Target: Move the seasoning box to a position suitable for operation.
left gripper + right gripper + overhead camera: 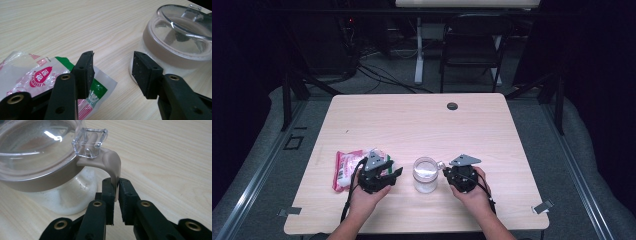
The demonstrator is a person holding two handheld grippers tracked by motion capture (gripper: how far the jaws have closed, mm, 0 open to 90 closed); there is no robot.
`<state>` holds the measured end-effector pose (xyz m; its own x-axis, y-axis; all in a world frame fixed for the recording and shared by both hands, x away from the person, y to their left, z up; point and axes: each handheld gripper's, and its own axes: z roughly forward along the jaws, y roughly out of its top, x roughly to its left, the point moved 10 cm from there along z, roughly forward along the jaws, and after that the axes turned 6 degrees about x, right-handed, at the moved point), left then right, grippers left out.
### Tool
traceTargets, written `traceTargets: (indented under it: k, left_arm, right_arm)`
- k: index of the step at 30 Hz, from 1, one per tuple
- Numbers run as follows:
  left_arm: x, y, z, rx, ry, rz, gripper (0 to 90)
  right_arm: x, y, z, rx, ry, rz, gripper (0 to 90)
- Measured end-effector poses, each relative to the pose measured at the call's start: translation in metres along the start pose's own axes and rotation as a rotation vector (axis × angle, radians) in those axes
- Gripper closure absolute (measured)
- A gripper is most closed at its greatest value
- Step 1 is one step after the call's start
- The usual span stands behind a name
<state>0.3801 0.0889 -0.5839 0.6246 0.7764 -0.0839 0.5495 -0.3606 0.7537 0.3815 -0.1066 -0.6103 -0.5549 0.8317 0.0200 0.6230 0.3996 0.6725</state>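
Note:
A glass jar (425,175) with a clear lid and a tan collar stands near the table's front edge, with white powder in its bottom. A tan latch strap (113,167) hangs from the lid's clear hinge. My right gripper (116,187) is shut on the strap's lower end, just right of the jar (37,157). To the jar's left (175,42), my left gripper (112,70) stands open with nothing between its jaws, over the corner of a red, white and green plastic packet (37,75). In the high view the left gripper (394,172) and right gripper (445,172) flank the jar.
The packet (347,167) lies flat at the front left of the wooden table (422,125). A dark round grommet (452,106) sits near the far edge. Beyond the table stand a black chair (472,45) and cables on the floor.

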Motion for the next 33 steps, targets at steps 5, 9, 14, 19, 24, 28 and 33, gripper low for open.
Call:
traceTargets:
  k: [5, 9, 14, 19, 24, 28, 33]
  left_arm:
    - [0.004, 0.001, -0.004, -0.004, 0.012, -0.001, 54.3]
    - [0.007, 0.004, -0.007, -0.022, 0.015, -0.027, 53.5]
    - [0.008, 0.008, -0.012, -0.038, 0.014, -0.039, 53.1]
    - [0.006, 0.013, -0.017, -0.036, 0.012, -0.037, 51.2]
    - [0.008, 0.021, -0.027, -0.032, 0.03, -0.028, 53.1]
    - [0.006, 0.023, -0.03, -0.025, 0.009, -0.028, 51.6]
    - [0.001, 0.023, -0.028, -0.01, -0.006, -0.03, 50.6]
  right_arm:
    - [0.015, 0.0, -0.006, 0.002, 0.036, -0.011, 82.9]
    - [0.022, -0.001, -0.014, 0.004, 0.057, -0.042, 81.9]
    - [0.023, 0.005, -0.032, -0.049, 0.092, -0.017, 80.4]
    - [0.016, 0.013, -0.044, -0.079, 0.073, -0.007, 79.6]
    - [0.013, 0.023, -0.049, -0.015, 0.099, -0.008, 71.8]
    - [0.011, 0.036, -0.053, -0.037, 0.117, 0.006, 64.8]
    - [0.008, 0.05, -0.054, -0.049, 0.098, -0.008, 61.4]
